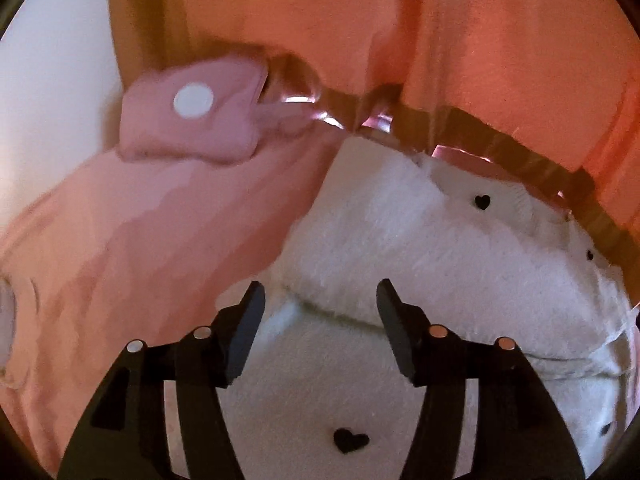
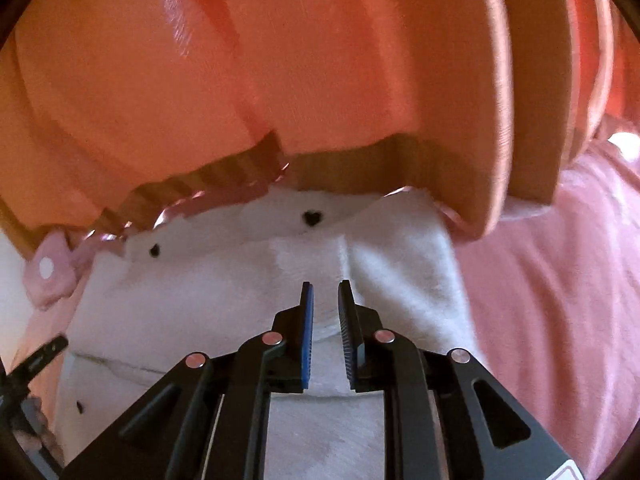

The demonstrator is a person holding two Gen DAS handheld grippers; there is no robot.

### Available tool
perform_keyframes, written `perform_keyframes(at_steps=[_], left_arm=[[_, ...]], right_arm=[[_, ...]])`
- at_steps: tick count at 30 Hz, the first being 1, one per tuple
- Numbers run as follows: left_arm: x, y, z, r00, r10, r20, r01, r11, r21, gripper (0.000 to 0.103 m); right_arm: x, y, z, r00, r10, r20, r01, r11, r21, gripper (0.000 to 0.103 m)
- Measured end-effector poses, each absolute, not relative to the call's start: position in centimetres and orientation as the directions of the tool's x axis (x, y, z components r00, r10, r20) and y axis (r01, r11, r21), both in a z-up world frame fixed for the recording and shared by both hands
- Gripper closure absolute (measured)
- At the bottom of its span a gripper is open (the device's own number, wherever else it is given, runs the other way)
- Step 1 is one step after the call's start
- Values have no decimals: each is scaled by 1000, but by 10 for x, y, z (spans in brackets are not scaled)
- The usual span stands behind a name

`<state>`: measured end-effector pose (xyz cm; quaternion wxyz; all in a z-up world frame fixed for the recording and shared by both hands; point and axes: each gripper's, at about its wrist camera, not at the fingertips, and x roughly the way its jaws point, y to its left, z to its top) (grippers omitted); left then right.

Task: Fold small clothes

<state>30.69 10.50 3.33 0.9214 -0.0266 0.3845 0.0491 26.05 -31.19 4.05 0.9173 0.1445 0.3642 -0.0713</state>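
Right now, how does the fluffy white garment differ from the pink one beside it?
The white garment looks fluffy and carries small black hearts; the pink garment looks smoother and plain, with a white snap on a tab. The white one lies directly ahead of both tongs, left tongs and right tongs; the pink one lies off to the side. Both are soft, small clothes, touching each other.
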Motion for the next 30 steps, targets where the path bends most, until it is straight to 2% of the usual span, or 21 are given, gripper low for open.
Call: perform_keyframes(at_steps=[2, 3, 5, 8, 9, 11, 12, 14, 15, 17, 19, 21, 23, 27, 30], left_arm=[[314, 101, 25, 674, 90, -733, -95, 995, 35, 46], [317, 99, 18, 653, 91, -752, -78, 996, 52, 46], [324, 100, 0, 596, 107, -796, -74, 994, 78, 45], [325, 103, 2, 585, 93, -806, -80, 995, 57, 45], [325, 103, 2, 584, 90, -807, -79, 995, 54, 45], [323, 105, 0, 581, 84, -809, -80, 996, 46, 44], [322, 106, 1, 580, 81, -811, -76, 996, 46, 44], [320, 106, 4, 580, 69, -812, -68, 997, 36, 43], [318, 107, 5, 581, 59, -812, -66, 998, 26, 40], [307, 111, 11, 572, 16, -820, -51, 999, -16, 37], [288, 119, 17, 563, -32, -826, -38, 997, -65, 34], [267, 130, 22, 555, -74, -829, -25, 994, -106, 25], [231, 146, 25, 538, -91, -838, -4, 994, -110, 19], [170, 178, 15, 479, -77, -874, 16, 997, -79, 15], [148, 198, -2, 396, -139, -908, -17, 987, -158, 15]], right_arm=[[275, -314, 16, 625, -30, -780, 260, 950, 172, 88], [274, -317, 10, 619, -20, -785, 270, 944, 189, 89], [271, -316, 24, 641, -12, -768, 266, 941, 208, 89], [266, -313, 41, 711, -40, -702, 238, 953, 186, 86], [271, -314, 32, 681, -70, -729, 257, 955, 148, 80], [278, -321, 5, 606, -46, -794, 285, 944, 163, 79], [273, -324, 8, 636, -39, -771, 298, 934, 198, 80], [274, -321, 21, 623, -29, -782, 293, 935, 199, 79], [269, -320, 35, 658, -21, -753, 277, 936, 216, 79], [254, -318, 56, 684, -18, -729, 265, 937, 226, 71], [218, -319, 74, 696, 1, -718, 261, 931, 254, 54], [176, -322, 79, 681, 7, -732, 261, 932, 252, 46], [137, -320, 77, 647, 13, -762, 259, 937, 236, 45], [60, -322, 39, 493, 71, -867, 305, 919, 249, 42], [27, -333, 16, 405, 131, -905, 413, 857, 308, 41]])
